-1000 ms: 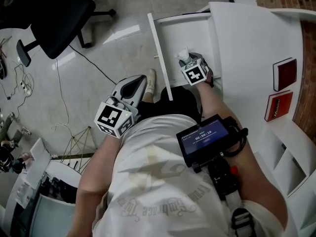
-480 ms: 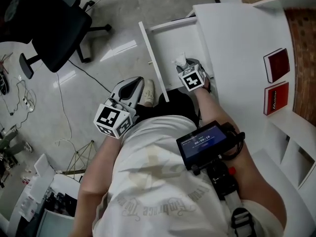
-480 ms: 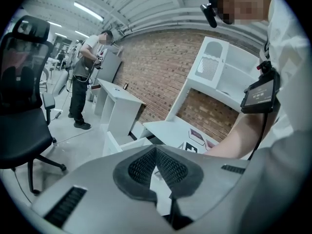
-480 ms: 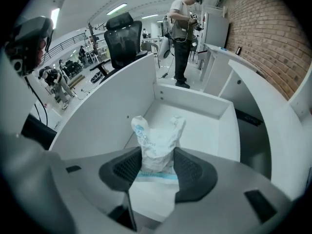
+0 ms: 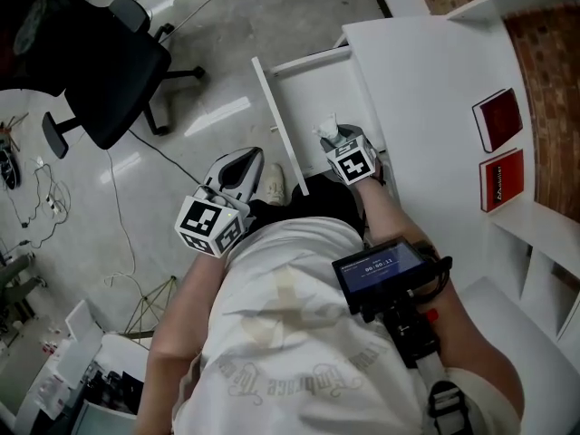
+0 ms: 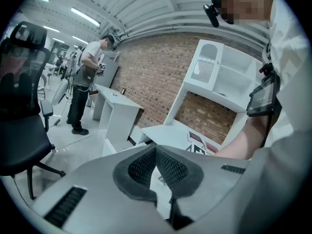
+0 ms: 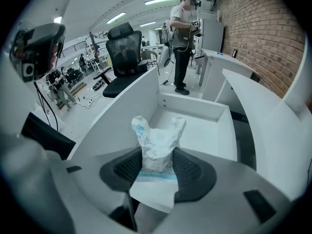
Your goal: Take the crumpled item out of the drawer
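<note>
The white drawer (image 5: 313, 84) stands pulled out of the desk. At its near end my right gripper (image 5: 335, 140) holds a crumpled white paper item (image 5: 327, 130). In the right gripper view the crumpled item (image 7: 156, 143) stands upright between the dark pads (image 7: 192, 168), which touch it on both sides as the jaws of my right gripper (image 7: 158, 156) are closing. The drawer's walls (image 7: 195, 104) lie beyond it. My left gripper (image 5: 251, 156) hangs over the floor left of the drawer, away from it. In its own view my left gripper (image 6: 156, 150) is shut and holds nothing.
A black office chair (image 5: 91, 53) stands on the floor at the upper left, with cables (image 5: 45, 207) below it. Two red books (image 5: 498, 118) lie on the white desk (image 5: 426, 71). A person (image 7: 183, 43) stands beyond the drawer.
The right gripper stays at the drawer's near end with the crumpled item between its jaws. The head view has shifted a little. The left gripper has hardly moved.
</note>
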A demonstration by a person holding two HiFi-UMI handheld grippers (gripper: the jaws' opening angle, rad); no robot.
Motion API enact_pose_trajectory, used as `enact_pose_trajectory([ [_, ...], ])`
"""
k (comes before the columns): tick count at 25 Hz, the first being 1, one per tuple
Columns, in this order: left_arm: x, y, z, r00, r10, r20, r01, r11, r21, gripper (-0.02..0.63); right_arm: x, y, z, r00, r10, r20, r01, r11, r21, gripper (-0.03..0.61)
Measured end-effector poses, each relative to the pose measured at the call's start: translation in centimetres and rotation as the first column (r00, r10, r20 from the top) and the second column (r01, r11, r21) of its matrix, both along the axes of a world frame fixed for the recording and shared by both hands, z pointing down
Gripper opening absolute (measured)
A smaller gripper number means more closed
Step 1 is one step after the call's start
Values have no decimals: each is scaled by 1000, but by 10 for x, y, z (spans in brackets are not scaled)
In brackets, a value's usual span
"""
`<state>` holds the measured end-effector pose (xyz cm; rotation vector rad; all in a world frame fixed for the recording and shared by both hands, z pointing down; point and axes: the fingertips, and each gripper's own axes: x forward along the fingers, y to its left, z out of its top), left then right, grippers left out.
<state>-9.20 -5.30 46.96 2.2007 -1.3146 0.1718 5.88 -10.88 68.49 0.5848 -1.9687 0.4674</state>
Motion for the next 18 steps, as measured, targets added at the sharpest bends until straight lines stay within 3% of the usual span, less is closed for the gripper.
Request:
enact_pose_trajectory([
  [18,-2,-7,-24,999,46,18,-47,996,76,20,-7,2,-65,979,110,171,-120,992,49,196],
])
